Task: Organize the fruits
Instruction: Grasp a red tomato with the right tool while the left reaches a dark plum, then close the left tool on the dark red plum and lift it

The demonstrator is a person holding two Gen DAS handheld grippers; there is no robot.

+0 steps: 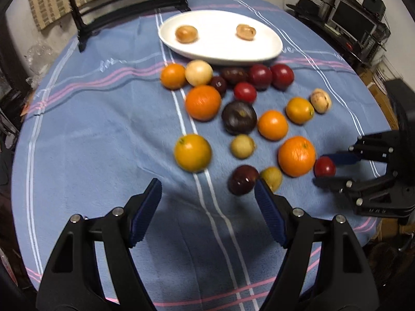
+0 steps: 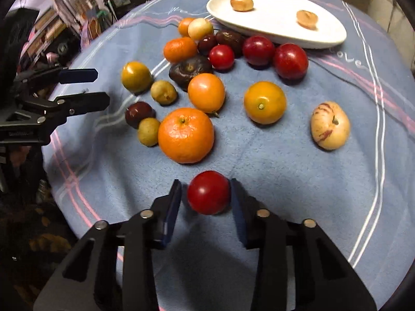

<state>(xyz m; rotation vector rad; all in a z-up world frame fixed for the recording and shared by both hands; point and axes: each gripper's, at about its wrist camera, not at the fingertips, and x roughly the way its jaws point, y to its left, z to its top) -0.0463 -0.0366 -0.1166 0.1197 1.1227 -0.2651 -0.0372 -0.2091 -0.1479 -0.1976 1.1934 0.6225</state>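
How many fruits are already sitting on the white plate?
2. One tan fruit lies toward the left end of the white plate. The other tan fruit lies toward the right end, well apart from the first. Nothing on the plate looks hidden.

Dim indoor light, soft shadows beneath the jaws, slight motion blur, strong fisheye bending at edges.

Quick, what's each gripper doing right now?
Left gripper: open, nothing between its fingers, above the blue cloth.
Right gripper: around the small red fruit; contact cannot be told.
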